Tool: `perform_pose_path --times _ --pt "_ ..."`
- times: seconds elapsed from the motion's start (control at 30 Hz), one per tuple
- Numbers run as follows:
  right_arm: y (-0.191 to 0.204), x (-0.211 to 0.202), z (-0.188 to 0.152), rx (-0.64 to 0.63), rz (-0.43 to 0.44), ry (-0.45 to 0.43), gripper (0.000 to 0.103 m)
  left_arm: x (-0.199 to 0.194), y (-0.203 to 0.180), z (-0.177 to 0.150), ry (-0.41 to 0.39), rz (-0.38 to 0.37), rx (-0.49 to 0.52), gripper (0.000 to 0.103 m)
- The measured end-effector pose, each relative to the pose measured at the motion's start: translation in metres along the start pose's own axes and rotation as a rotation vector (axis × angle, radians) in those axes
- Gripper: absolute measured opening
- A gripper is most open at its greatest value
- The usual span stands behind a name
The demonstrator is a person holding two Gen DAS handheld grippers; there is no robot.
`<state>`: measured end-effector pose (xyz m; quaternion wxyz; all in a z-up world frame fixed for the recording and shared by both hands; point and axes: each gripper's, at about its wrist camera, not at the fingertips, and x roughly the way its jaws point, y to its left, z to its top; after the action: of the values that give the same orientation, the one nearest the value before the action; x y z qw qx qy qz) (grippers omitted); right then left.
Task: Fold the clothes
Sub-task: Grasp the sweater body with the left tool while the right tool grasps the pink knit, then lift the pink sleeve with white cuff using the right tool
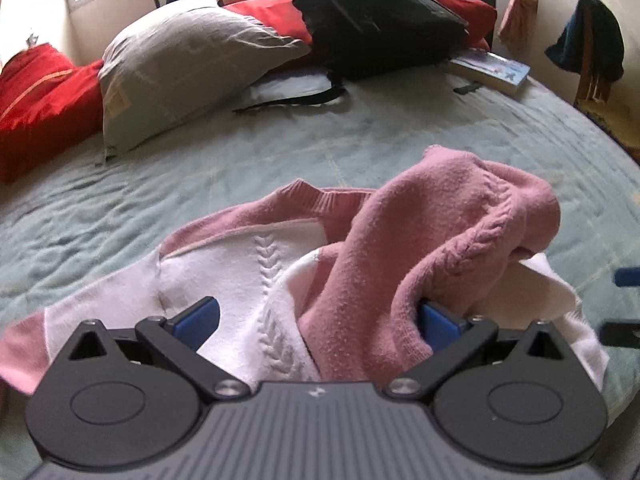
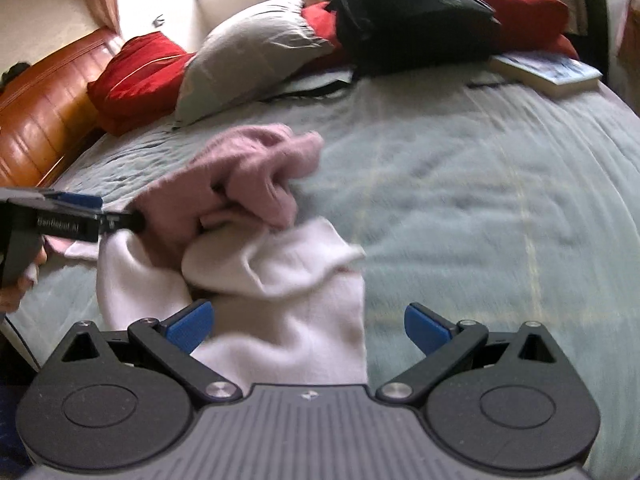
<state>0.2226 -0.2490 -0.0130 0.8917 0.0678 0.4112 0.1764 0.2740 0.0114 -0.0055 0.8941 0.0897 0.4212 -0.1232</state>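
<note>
Left wrist view: pink-and-white sweater [image 1: 304, 272] bunched on the pale green bedspread [image 1: 460, 136], its pink sleeve [image 1: 440, 240] draped over the right pad of the left gripper [image 1: 320, 320], whose jaws stand spread with knit between them. Right wrist view alone shows the wooden headboard [image 2: 44, 112] at 10 o'clock and a hand [image 2: 20, 276] holding the left gripper. The right gripper [image 2: 308, 326] is open above the white hem. Bare bedspread extends toward 2 o'clock; pillow [image 1: 180, 64], backpack [image 1: 372, 16] and book [image 1: 492, 68] line the far edge.
</note>
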Motion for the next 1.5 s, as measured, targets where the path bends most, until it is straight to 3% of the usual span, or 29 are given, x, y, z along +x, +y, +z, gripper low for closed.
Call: perform_pose_path --times 0.3,0.53,0.67,0.87,1.13,1.5 --pt "0.043 0.058 0.036 -0.090 0.078 0.082 0.103 -0.001 0.001 -0.002 -0.011 -0.035 0.013 0.103" --pt "0.036 0.081 0.032 -0.121 -0.041 0.138 0.103 -0.005 0.000 -0.005 -0.022 -0.078 -0.003 0.102" --pt "0.013 0.069 0.030 -0.069 -0.097 0.118 0.103 -0.013 -0.011 -0.007 -0.038 -0.115 0.015 0.102" --pt "-0.024 0.052 0.027 -0.009 -0.232 0.074 0.103 -0.021 -0.029 -0.010 -0.060 -0.115 0.056 0.102" --pt "-0.018 0.055 0.024 -0.039 -0.199 0.048 0.103 -0.025 -0.049 -0.014 -0.069 -0.118 0.102 0.102" --pt "-0.052 0.066 0.035 -0.079 -0.346 0.039 0.103 -0.029 -0.059 -0.019 -0.076 -0.098 0.152 0.102"
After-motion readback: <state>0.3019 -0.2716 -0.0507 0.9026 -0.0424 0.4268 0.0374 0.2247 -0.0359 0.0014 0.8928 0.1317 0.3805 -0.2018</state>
